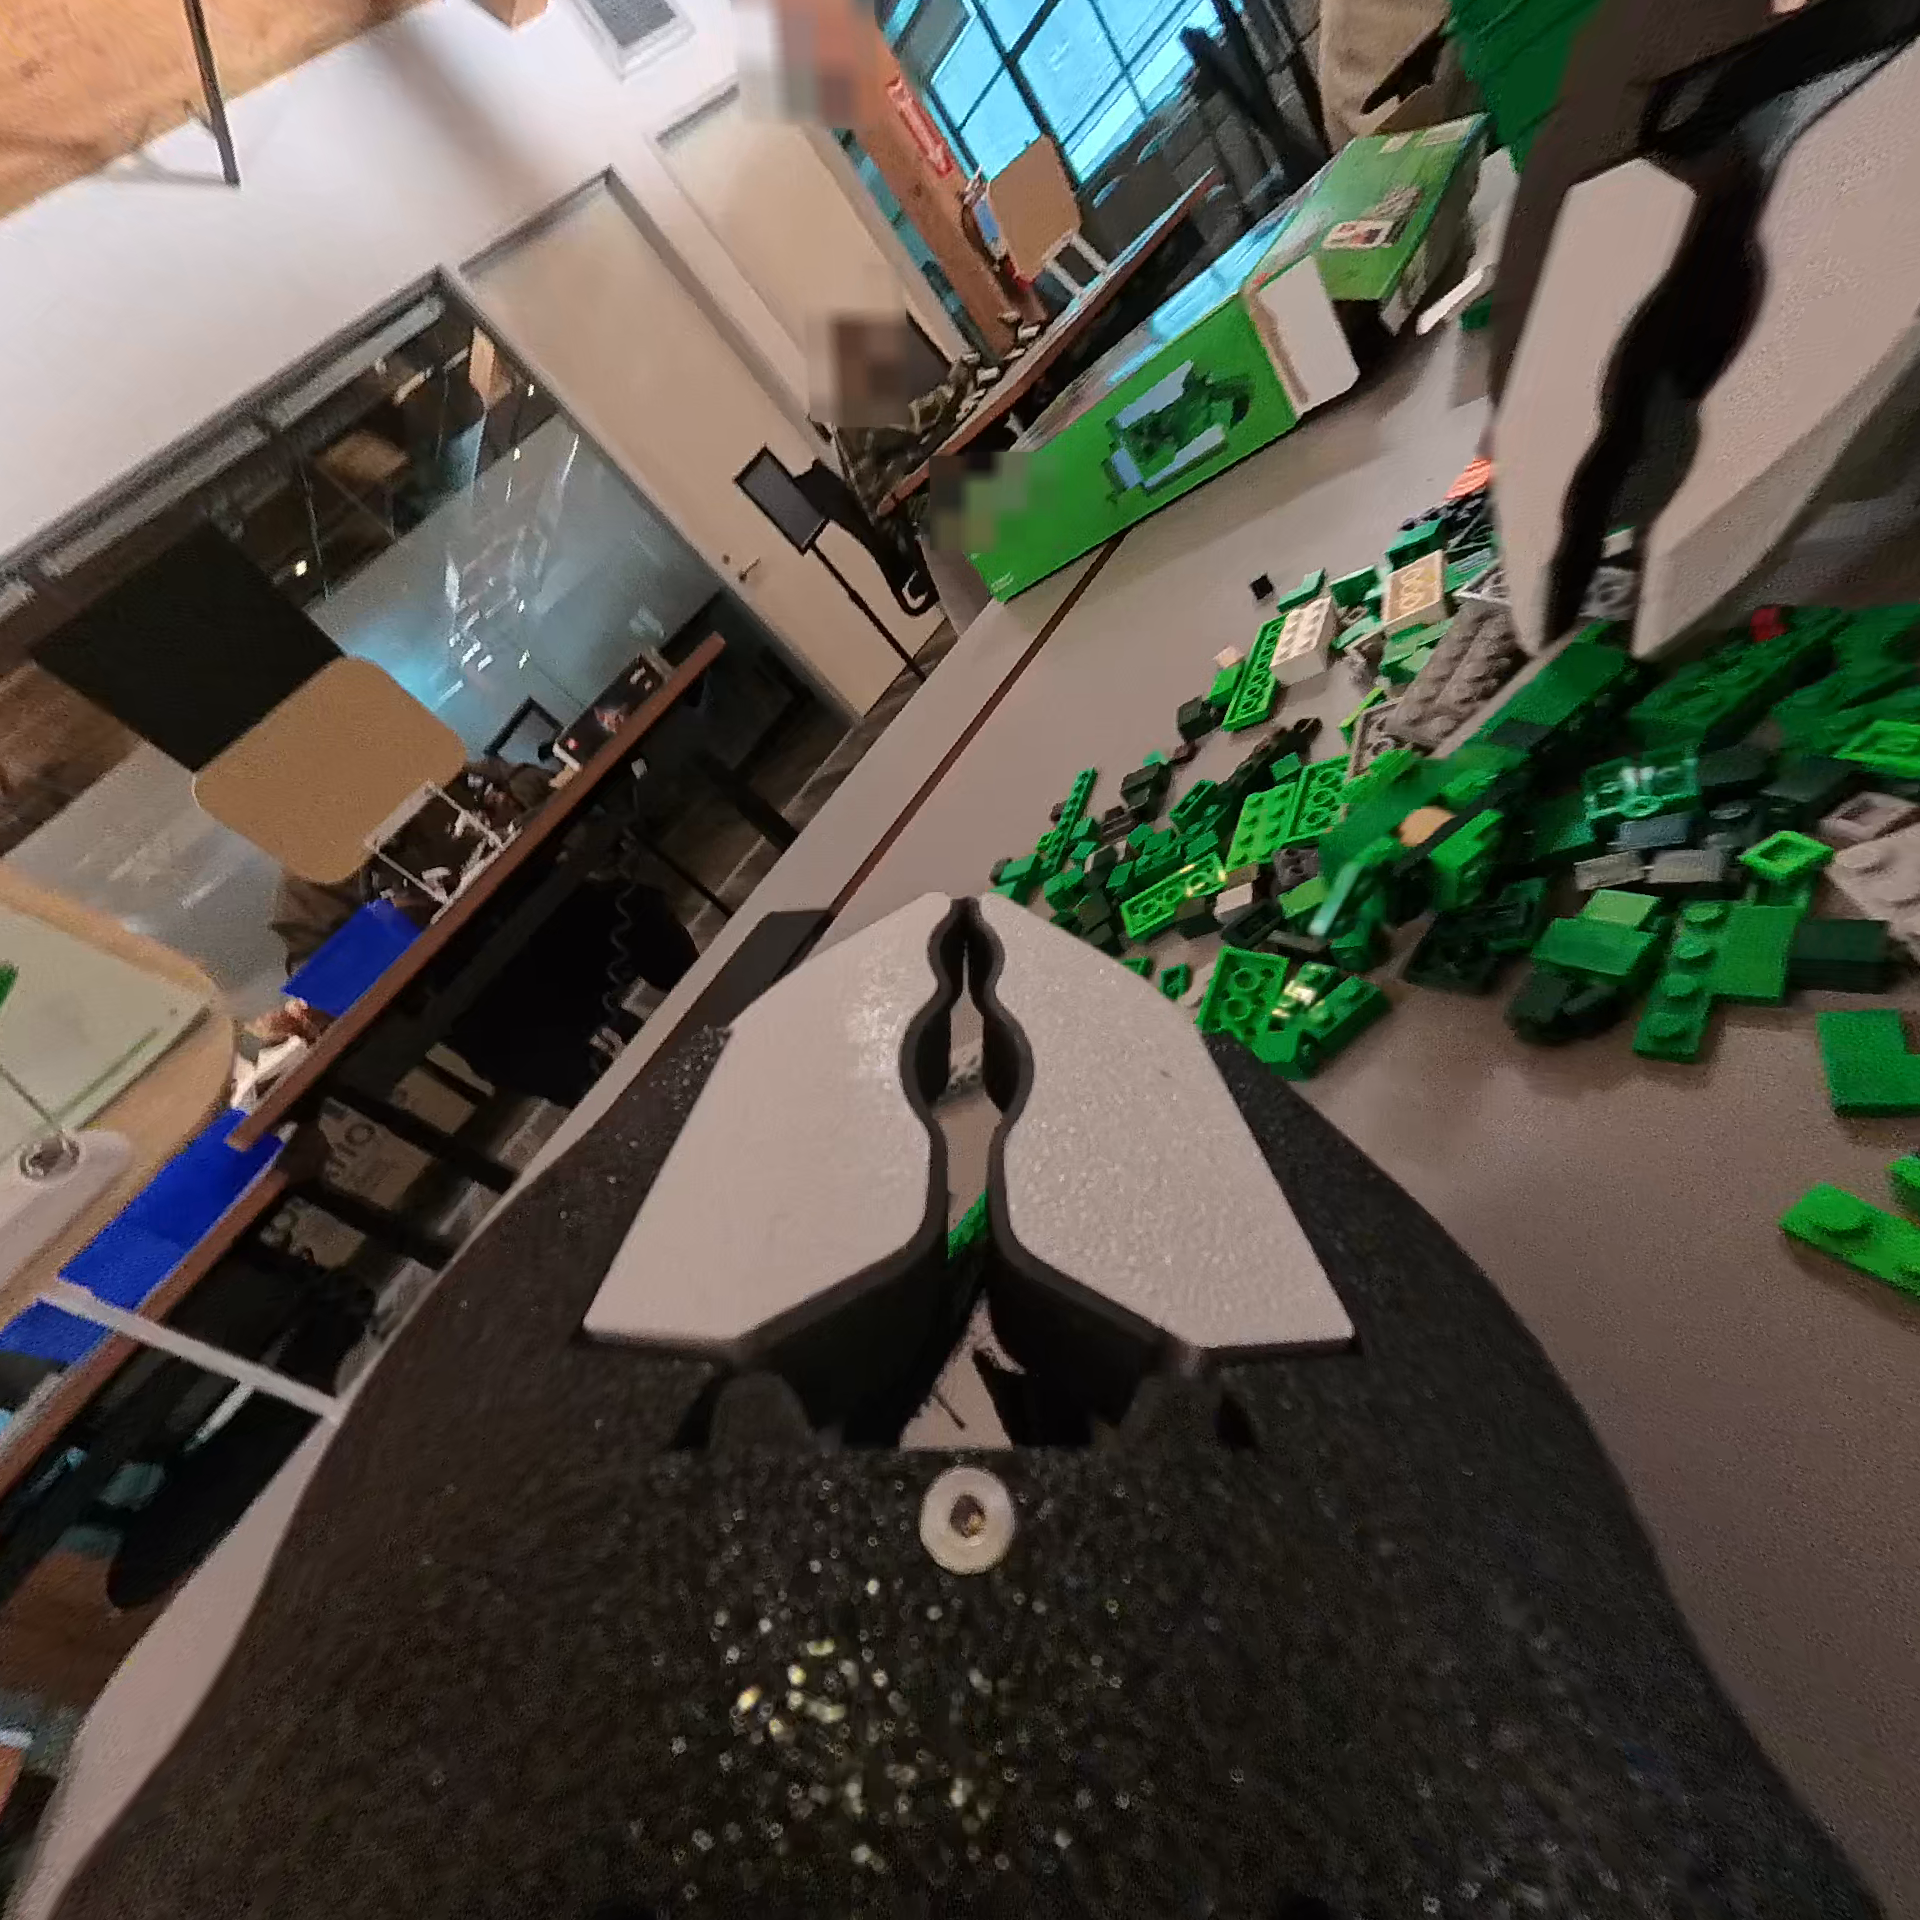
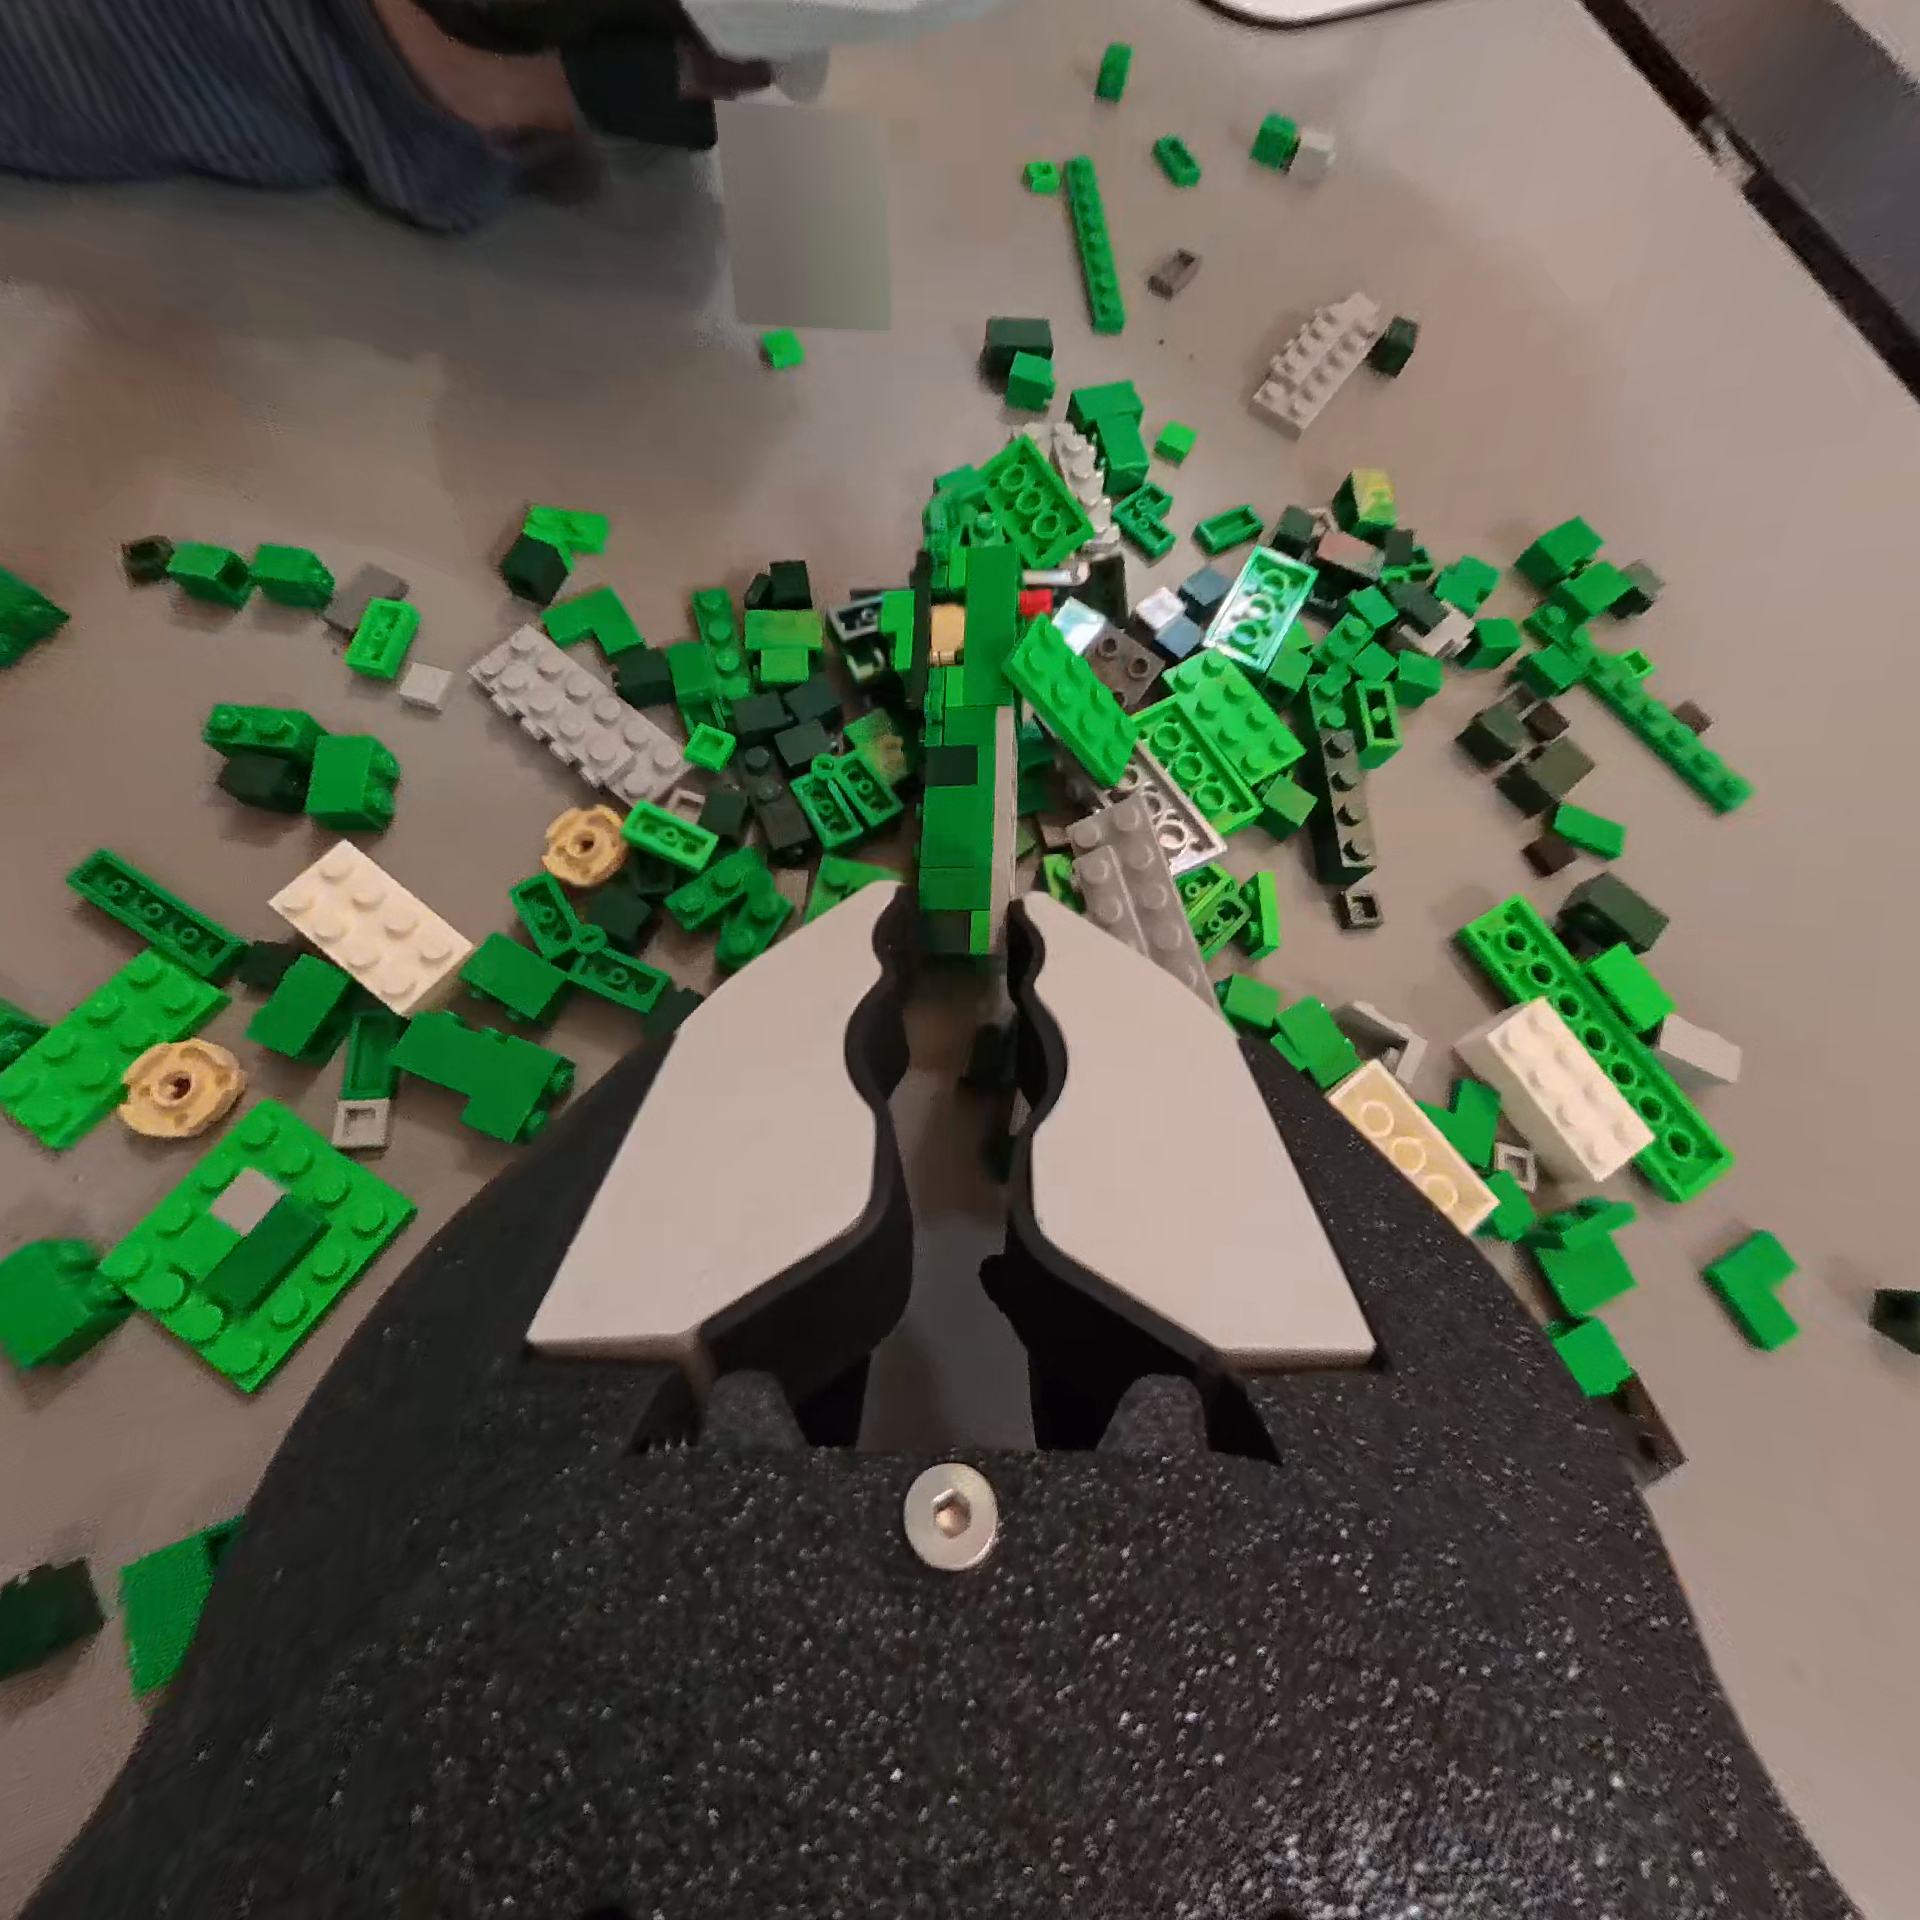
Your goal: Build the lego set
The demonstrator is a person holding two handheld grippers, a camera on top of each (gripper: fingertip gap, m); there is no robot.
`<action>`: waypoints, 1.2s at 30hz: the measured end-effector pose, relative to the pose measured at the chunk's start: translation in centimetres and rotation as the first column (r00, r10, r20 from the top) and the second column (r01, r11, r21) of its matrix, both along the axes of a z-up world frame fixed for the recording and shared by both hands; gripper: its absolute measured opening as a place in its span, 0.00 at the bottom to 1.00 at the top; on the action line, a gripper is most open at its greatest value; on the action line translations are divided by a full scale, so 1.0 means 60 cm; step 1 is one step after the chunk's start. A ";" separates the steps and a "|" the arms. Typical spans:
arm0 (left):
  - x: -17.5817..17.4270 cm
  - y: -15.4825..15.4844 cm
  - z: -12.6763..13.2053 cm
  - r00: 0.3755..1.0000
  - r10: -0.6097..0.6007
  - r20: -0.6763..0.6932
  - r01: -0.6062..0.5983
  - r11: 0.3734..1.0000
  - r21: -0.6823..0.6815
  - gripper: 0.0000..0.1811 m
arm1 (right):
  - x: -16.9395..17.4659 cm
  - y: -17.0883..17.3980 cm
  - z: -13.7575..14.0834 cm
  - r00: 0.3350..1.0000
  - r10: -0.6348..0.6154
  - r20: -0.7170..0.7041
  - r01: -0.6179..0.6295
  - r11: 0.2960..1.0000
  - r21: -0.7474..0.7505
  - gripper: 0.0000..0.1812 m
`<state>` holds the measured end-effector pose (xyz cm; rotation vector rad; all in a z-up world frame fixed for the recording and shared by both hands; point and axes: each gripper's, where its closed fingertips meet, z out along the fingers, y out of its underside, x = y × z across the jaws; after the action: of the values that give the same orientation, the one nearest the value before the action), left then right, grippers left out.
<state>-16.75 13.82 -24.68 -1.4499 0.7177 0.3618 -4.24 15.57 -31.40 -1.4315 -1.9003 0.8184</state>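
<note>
Starting on our left, the left gripper (image 1: 968, 909) has its fingers pressed together with nothing visible between the tips; a sliver of green shows deep in the gap near the base, though we cannot tell if that is a held piece or just a brick on the table behind. It hangs by the near edge of the grey table (image 1: 1558, 1299), angled away from the brick pile (image 1: 1455, 831), which lies ahead and to its right.

Moving right, our right gripper (image 2: 961, 920) is closed on the near end of a tall green stack (image 2: 961, 748) of joined bricks (a part-built section, we judge), which juts straight forward from the tips over the loose pile. Two white bricks flank it, one to the left (image 2: 369, 925) and one to the right (image 2: 1553, 1086), and a grey plate (image 2: 577, 707) lies ahead-left.

To add the next piece well, we should keep the stack pinched firmly and level, since its long overhang would lever out of the tips under a hard press. Bringing the left gripper round to brace the far end should steady it.
</note>
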 end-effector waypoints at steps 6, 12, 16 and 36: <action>0.093 -0.014 -0.009 0.969 -0.126 -0.213 0.126 0.992 -0.014 0.13 | -0.013 -0.008 0.035 0.994 0.003 -0.110 -0.005 1.000 -0.015 0.09; 0.136 -0.008 -0.047 0.930 -0.136 -0.341 0.099 0.987 -0.124 0.17 | -0.021 -0.020 0.058 0.983 0.002 -0.184 -0.019 0.995 -0.093 0.00; 0.117 0.003 -0.064 0.925 -0.067 -0.375 0.011 0.989 -0.149 0.17 | -0.018 -0.032 0.041 0.991 0.043 -0.124 -0.054 0.995 -0.087 0.09; 0.107 -0.006 -0.016 0.847 0.061 -0.527 -0.039 0.998 0.053 0.29 | -0.036 -0.053 0.081 0.984 -0.054 -0.171 -0.041 0.859 -0.511 0.11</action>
<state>-10.31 13.43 -25.64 -1.3376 1.1087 0.8351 -6.41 12.41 -26.51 -1.5957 -1.6011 1.4838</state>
